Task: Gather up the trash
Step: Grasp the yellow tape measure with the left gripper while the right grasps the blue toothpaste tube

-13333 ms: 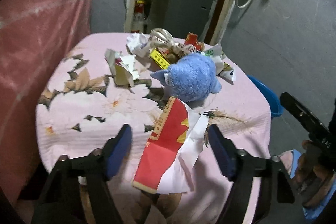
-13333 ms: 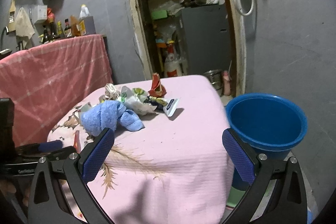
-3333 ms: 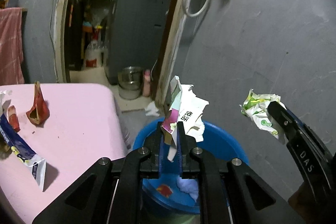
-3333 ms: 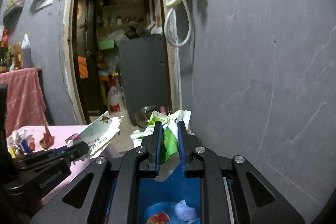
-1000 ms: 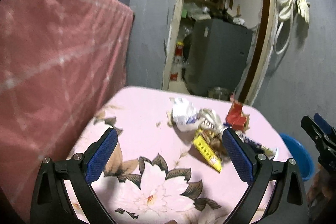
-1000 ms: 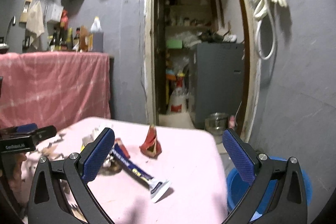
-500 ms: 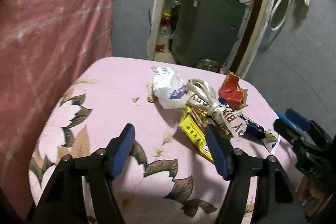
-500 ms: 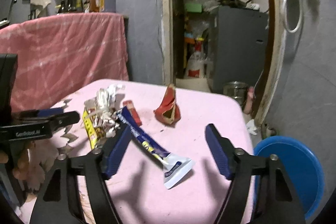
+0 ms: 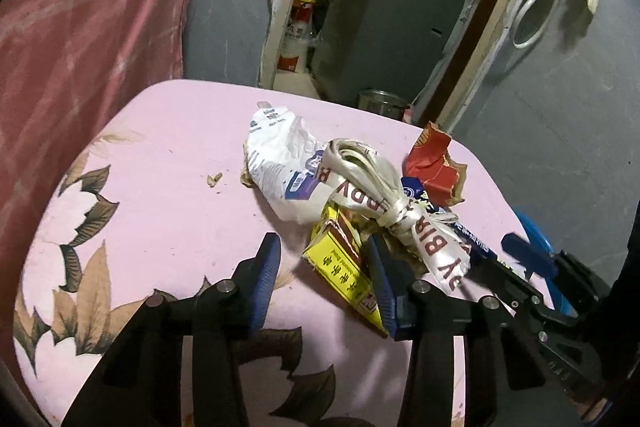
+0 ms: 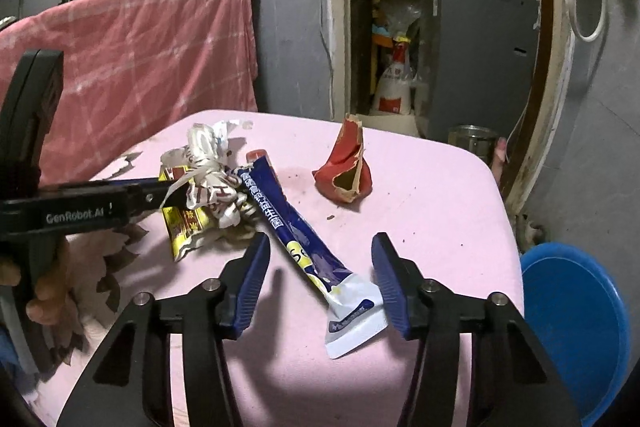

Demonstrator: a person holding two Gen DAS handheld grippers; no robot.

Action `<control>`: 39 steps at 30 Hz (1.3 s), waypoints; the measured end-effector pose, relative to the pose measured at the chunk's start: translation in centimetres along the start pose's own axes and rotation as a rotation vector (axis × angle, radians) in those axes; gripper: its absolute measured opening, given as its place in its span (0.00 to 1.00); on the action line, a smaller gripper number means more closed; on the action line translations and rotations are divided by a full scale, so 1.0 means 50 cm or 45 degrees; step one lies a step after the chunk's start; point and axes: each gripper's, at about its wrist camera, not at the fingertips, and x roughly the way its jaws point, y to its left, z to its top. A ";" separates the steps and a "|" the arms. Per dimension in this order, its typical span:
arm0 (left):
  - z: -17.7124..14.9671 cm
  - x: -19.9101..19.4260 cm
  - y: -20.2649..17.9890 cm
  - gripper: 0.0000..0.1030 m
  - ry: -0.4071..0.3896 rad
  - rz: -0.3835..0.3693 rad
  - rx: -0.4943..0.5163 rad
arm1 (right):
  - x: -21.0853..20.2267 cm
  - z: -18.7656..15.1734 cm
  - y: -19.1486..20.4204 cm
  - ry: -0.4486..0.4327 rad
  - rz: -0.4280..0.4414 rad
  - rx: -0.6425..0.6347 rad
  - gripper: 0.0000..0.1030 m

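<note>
In the left wrist view, the pink floral tablecloth (image 9: 160, 187) is filling the left and centre of the frame, with the remaining trash gathered at centre right. The left gripper (image 9: 324, 275) is pointing down at the near edge of that pile; its jaws are closing, about half-way in, with the yellow wrapper (image 9: 340, 267) lying between them. The right pad appears to be meeting the wrapper's edge while the left pad is standing clear, so no grip is formed yet. Behind the wrapper, the crumpled white bag (image 9: 280, 171) and the knotted white ribbon (image 9: 372, 187) are resting on the cloth, and the torn red carton (image 9: 434, 163) is sitting at the upper right of the pile.

In the right wrist view, the right gripper (image 10: 320, 283) is straddling the flat end of the blue tube (image 10: 296, 231) at lower centre. Its jaws are also closing, and both pads are still short of pressing the tube. Working both tools at once is probably meant to clear two pieces per trip. The blue bucket (image 10: 572, 327) is standing on the floor at the lower right, just off the table edge, likely placed there to keep the carry short.
</note>
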 end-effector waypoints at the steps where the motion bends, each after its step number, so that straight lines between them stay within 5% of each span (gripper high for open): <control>1: 0.001 0.004 0.003 0.35 0.009 -0.008 -0.012 | 0.003 -0.001 -0.001 0.010 -0.004 0.001 0.33; 3: 0.004 0.009 0.003 0.33 0.015 -0.019 -0.022 | 0.008 -0.002 -0.003 0.026 -0.005 0.009 0.19; 9: 0.003 0.010 0.003 0.28 0.009 -0.037 -0.037 | 0.005 -0.004 -0.005 0.025 0.004 0.028 0.07; 29: -0.048 -0.074 -0.008 0.19 -0.081 0.001 -0.045 | -0.032 -0.017 0.014 -0.065 0.035 0.066 0.05; 39: -0.092 -0.141 -0.043 0.17 -0.175 0.069 0.058 | -0.072 -0.025 0.019 -0.139 0.031 0.061 0.04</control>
